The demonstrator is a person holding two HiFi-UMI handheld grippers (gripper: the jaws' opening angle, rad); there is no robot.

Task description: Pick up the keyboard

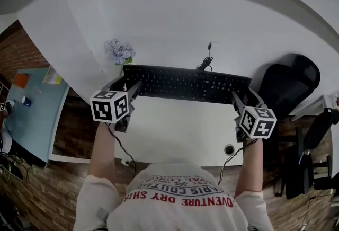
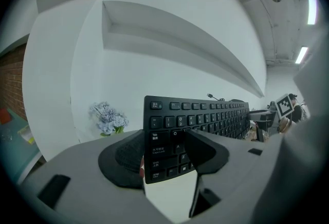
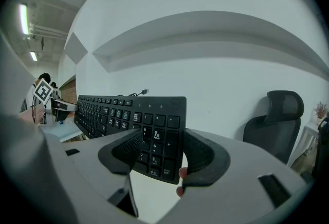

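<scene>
Left gripper (image 2: pixel 164 155): jaws set wide, clamped across the left end of the black keyboard (image 1: pixel 186 85), one pad over the keys and one under the edge.
Right gripper (image 3: pixel 154 155): jaws equally wide, clamped on the number-pad end.
Keyboard position: spanning both grippers, over the white desk (image 1: pixel 180 129).
Cable (image 1: pixel 206 61): trailing from the far edge.
Surroundings: blue flowers (image 1: pixel 119 51) near the left end, black office chair (image 1: pixel 288 84) to the right.

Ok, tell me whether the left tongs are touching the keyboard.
Touching. The left gripper view shows the left tongs closed on the keyboard at its end, one pad on the keys, the other behind its edge.
</scene>
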